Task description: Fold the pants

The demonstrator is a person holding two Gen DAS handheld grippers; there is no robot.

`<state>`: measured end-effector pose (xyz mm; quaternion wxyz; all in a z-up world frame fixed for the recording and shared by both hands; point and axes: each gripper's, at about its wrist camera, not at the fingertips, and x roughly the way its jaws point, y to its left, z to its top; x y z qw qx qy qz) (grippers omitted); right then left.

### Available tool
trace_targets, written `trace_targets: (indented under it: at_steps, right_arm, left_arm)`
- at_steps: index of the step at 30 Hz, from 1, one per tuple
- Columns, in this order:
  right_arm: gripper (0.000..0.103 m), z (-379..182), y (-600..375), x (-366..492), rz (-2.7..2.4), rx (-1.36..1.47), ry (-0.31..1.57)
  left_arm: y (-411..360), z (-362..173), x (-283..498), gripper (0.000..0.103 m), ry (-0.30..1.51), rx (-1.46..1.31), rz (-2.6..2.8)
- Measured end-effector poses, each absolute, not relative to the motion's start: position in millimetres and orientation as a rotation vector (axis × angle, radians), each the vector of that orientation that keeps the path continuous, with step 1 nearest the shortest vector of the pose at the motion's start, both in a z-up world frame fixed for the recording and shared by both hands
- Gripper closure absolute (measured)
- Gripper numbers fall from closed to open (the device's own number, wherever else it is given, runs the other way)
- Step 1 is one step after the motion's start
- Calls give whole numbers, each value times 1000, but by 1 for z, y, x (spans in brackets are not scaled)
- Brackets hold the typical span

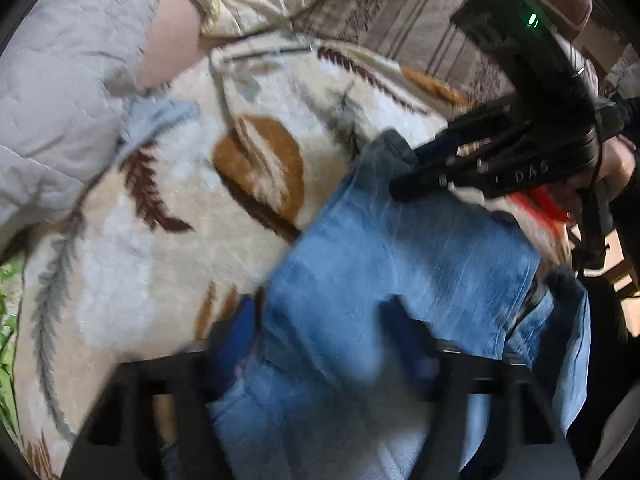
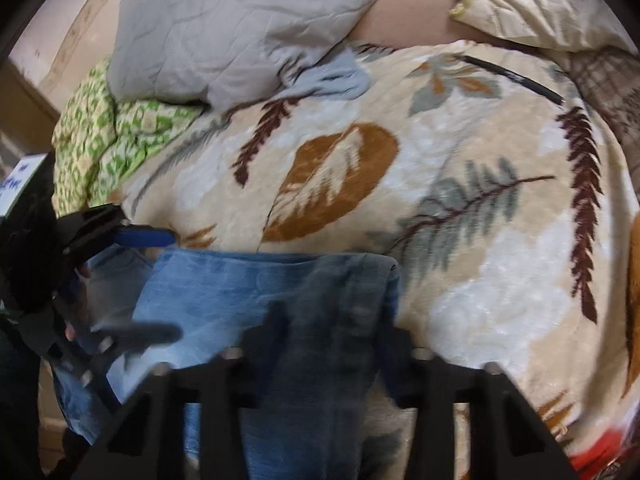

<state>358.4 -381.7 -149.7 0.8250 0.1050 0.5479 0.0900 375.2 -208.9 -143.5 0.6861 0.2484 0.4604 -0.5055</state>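
Both grippers, left (image 1: 320, 332) and right (image 2: 340, 332), clamp the jeans' (image 2: 240, 280) edge, with open leaf-print blanket (image 2: 440, 168) beyond.

Pants (image 2: 248, 280): faded denim, matt. Blanket (image 2: 460, 152): plush fleece, soft nap, leaf print. Grey quilt (image 2: 224, 28): stitched cloth, matt. Gripper fingers (image 2: 276, 332): black matt plastic.

1 pair of faded blue denim pants (image 2: 248, 284), 2 black two-finger claws: left claw (image 2: 160, 284), right claw (image 1: 404, 168). 1 cream fleece leaf-print blanket (image 2: 460, 240), 1 grey quilted cover (image 2: 224, 28), 1 green patterned cloth (image 2: 104, 136), 1 cream pillow (image 2: 540, 4).
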Motion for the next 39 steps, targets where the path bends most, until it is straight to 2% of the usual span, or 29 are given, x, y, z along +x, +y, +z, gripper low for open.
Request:
trace_targets:
  at_steps: [1, 3, 4, 5, 6, 11, 17, 20, 24, 25, 26, 27, 28, 29, 30, 31, 32, 33, 37, 39]
  right_arm:
    - [85, -148, -380, 356, 200, 217, 1154]
    - [94, -142, -375, 351, 213, 197, 1130]
    - [95, -138, -373, 349, 213, 184, 1118]
    - [96, -133, -371, 348, 215, 174, 1107]
    - [96, -127, -369, 347, 220, 165, 1091]
    - [97, -81, -370, 348, 193, 139, 972]
    - [97, -37, -391, 392, 106, 143, 887]
    - [97, -47, -402, 426, 64, 166, 920]
    - [97, -101, -409, 461, 26, 207, 1044]
    - [96, -113, -409, 463, 26, 215, 1078]
    - [96, -124, -409, 467, 18, 224, 1117]
    - [95, -134, -410, 467, -6, 235, 1147]
    - [93, -136, -411, 465, -18, 233, 1154]
    - [89, -134, -412, 462, -25, 224, 1154]
    - [72, -127, -413, 456, -38, 201, 1147]
    - [35, -120, -415, 451, -50, 187, 1135]
    - [20, -110, -418, 443, -56, 180, 1104]
    - [9, -95, -421, 430, -47, 177, 1045]
    - [9, -51, -419, 384, -8, 168, 983]
    - [9, -30, -412, 354, 20, 145, 950]
  left_arm:
    - [-209, -146, 373, 56, 1034, 566, -1133]
    - [-207, -144, 367, 69, 1019, 572, -1138]
    - [-206, -140, 365, 74, 1010, 571, -1139]
    - [-205, -134, 362, 87, 992, 578, -1137]
    - [-204, -130, 360, 92, 978, 588, -1136]
    - [-202, -87, 368, 94, 863, 565, -1091]
    - [-220, -50, 419, 94, 783, 510, -979]
    - [-236, -57, 449, 94, 806, 491, -913]
    - [-250, -104, 477, 93, 927, 508, -867]
    - [-253, -122, 482, 90, 966, 518, -835]
    - [-254, -132, 482, 83, 991, 517, -813]
    - [-254, -141, 484, 55, 1014, 516, -793]
    - [-253, -146, 484, 38, 1020, 525, -763]
    - [-248, -147, 482, 13, 996, 538, -716]
    - [-240, -144, 476, 10, 976, 536, -702]
    - [-233, -137, 472, 10, 955, 520, -706]
    - [-225, -126, 464, 10, 939, 502, -718]
    - [-219, -115, 457, 10, 922, 495, -721]
    - [-205, -66, 409, 8, 821, 510, -741]
    - [-199, -45, 378, 1, 791, 498, -779]
